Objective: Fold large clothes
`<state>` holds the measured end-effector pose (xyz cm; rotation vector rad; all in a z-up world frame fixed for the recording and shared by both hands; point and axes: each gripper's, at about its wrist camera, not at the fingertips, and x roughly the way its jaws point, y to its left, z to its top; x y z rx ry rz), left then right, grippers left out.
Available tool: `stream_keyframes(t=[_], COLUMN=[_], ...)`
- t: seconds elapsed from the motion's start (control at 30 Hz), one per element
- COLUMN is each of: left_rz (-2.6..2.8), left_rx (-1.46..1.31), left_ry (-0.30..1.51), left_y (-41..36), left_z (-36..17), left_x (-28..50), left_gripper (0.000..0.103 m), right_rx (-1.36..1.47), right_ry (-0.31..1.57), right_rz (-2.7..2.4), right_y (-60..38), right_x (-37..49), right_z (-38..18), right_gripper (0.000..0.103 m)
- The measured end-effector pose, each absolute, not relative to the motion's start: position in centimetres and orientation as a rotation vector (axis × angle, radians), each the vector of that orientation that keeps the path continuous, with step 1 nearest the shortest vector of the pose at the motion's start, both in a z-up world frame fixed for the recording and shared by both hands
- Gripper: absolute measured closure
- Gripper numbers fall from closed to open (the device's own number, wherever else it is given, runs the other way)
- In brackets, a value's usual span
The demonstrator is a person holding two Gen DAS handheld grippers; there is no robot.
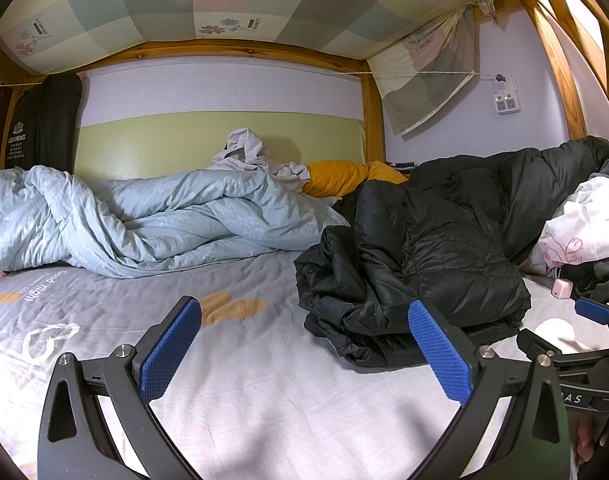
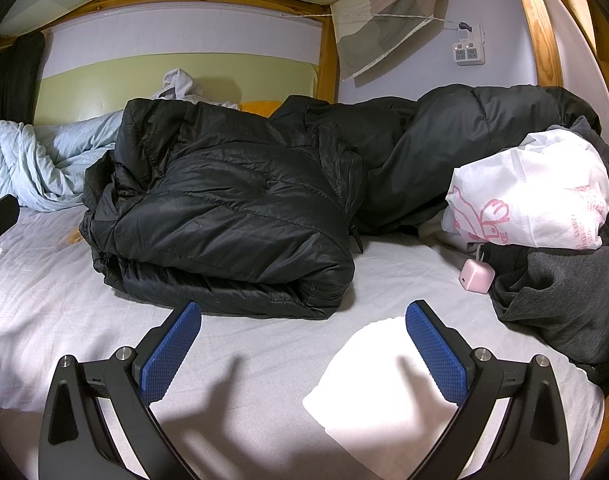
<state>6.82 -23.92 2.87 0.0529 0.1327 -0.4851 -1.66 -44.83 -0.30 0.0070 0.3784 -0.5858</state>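
My left gripper [image 1: 304, 346] and right gripper [image 2: 303, 348] gape wide over the grey bedsheet [image 2: 244, 344]; folded black puffer jacket [image 2: 224, 216] lies ahead, probably bunk-bed frame [image 2: 538, 20] around.

Right gripper [image 2: 303, 354] hovers above bed sheet [image 2: 244, 360], jaws spread wide, nothing between blue pads [image 2: 171, 354]. Black puffer jacket [image 2: 224, 216] lies folded mid-bed, just ahead. Pink charger [image 2: 477, 276] sits near bed's right edge, beside grey garment [image 2: 560, 300], below white plastic bag [image 2: 532, 192]. Light blue duvet [image 2: 44, 160] bunched far left.

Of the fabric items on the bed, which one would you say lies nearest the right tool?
The black puffer jacket, folded just beyond the open right tool; the light blue duvet lies farther back.
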Motion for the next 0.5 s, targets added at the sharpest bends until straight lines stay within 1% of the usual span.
stream_keyframes(t=[0.5], left_rz=[-0.483], left_rx=[0.052], left_ry=[0.136], left_y=[-23.98], left_z=[2.85], left_x=[6.89], left_gripper=[0.0], right_rx=[0.008], right_ry=[0.379], right_rz=[-0.587], right_y=[-44.76], right_x=[-1.67], right_z=[-0.31], right_gripper=[0.0])
